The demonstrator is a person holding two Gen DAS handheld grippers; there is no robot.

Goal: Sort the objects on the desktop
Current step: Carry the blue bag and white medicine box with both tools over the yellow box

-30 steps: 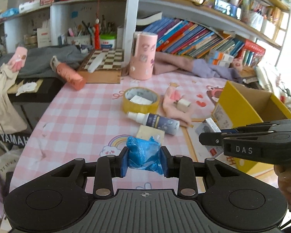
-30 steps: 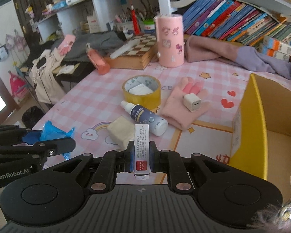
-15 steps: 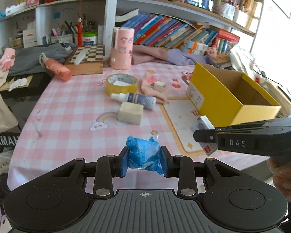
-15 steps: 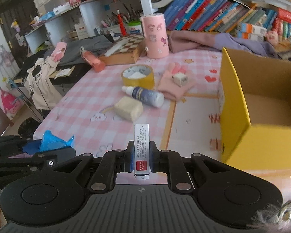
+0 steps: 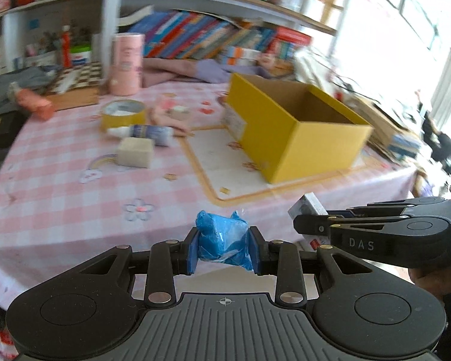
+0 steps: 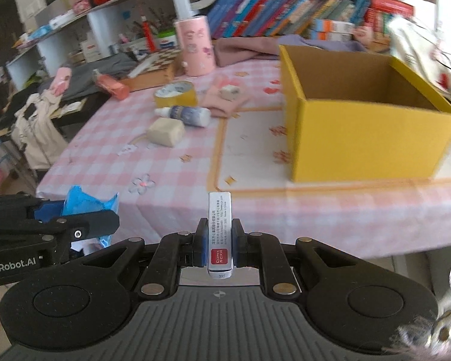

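My left gripper (image 5: 223, 248) is shut on a crumpled blue plastic bag (image 5: 222, 242), held off the near edge of the pink checked table (image 5: 60, 204). My right gripper (image 6: 219, 242) is shut on a narrow white box with a red label (image 6: 220, 234), also off the near edge. Each gripper shows in the other view: the right one (image 5: 309, 225) at the right, the left one (image 6: 105, 219) at the left. An open yellow cardboard box (image 6: 366, 129) stands on the table's right half, empty as far as I see.
On the table's left half lie a beige block (image 5: 135, 156), a small spray bottle (image 5: 148, 132), a yellow tape roll (image 5: 123, 114), a pink glove with a white charger (image 6: 230, 93), a pink cylinder (image 5: 126, 64) and a chessboard (image 5: 75, 75). Bookshelves (image 5: 213, 39) stand behind.
Both grippers have drawn back and swung right, past the table's near edge. The yellow box now sits nearer the middle of both views. Both grips are unchanged.
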